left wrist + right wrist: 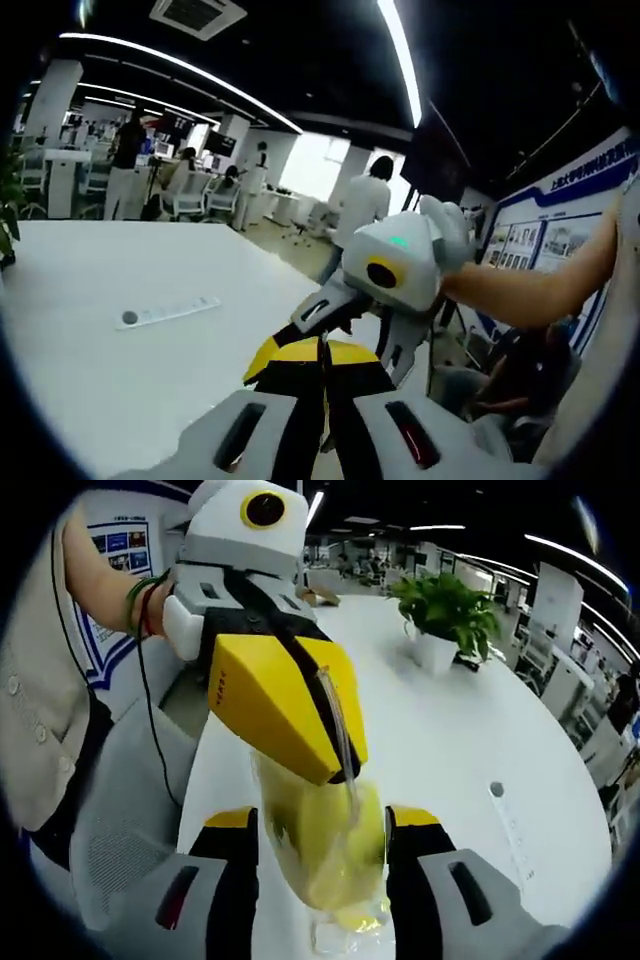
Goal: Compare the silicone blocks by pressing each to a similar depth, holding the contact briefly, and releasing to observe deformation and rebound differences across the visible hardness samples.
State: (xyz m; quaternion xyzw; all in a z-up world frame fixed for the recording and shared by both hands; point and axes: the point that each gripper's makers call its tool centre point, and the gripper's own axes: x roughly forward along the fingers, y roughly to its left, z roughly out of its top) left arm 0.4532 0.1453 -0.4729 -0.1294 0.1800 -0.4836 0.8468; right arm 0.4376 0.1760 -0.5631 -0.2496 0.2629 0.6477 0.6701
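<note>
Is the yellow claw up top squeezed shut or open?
Shut. In the right gripper view, the left claw has its yellow jaws closed together, pinching the edge of a clear yellowish block.

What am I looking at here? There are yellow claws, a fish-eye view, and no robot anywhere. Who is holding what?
There is no robot. A person holds a two-jaw gripper in each hand, and each gripper carries a fisheye camera looking along its own jaws.

In the right gripper view, the right gripper rises from the bottom, its jaws squeezing a translucent yellowish silicone block. The left gripper reaches in from above, its yellow jaws almost together and apparently pinching the block's top edge.

Below is a white table with a potted plant and a white bar. In the left gripper view, the white device is the right gripper.
</note>
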